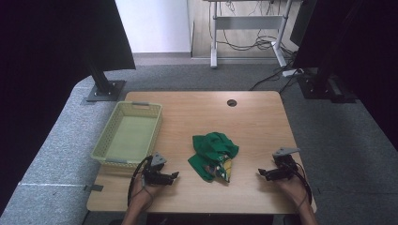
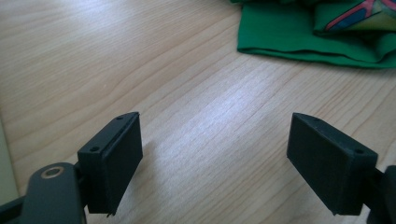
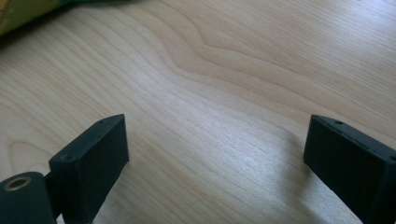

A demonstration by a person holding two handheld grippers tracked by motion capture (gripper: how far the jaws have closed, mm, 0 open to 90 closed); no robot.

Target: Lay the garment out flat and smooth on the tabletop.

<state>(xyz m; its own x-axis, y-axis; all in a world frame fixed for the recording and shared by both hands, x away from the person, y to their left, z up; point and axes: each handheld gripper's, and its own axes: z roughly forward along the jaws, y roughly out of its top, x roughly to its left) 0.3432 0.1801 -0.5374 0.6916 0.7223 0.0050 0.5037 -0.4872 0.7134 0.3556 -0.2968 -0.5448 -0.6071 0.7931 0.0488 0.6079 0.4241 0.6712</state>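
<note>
The green cloth (image 1: 212,155) is lying crumpled between my two tongs, touching neither. My left gripper (image 1: 174,176) and right gripper (image 1: 259,173) are both standing wide with nothing between the jaws. I am judging it best to take one hem with each, low and level. The basket (image 1: 104,151) is sitting just behind my left gripper; the table (image 1: 253,126) beyond the cloth is giving free room.

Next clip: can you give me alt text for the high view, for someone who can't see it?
A crumpled green cloth lies in the middle of a wooden table, with the left gripper and right gripper resting open on either side of it, apart from it. An empty pale yellow basket sits at the table's left edge.
</note>
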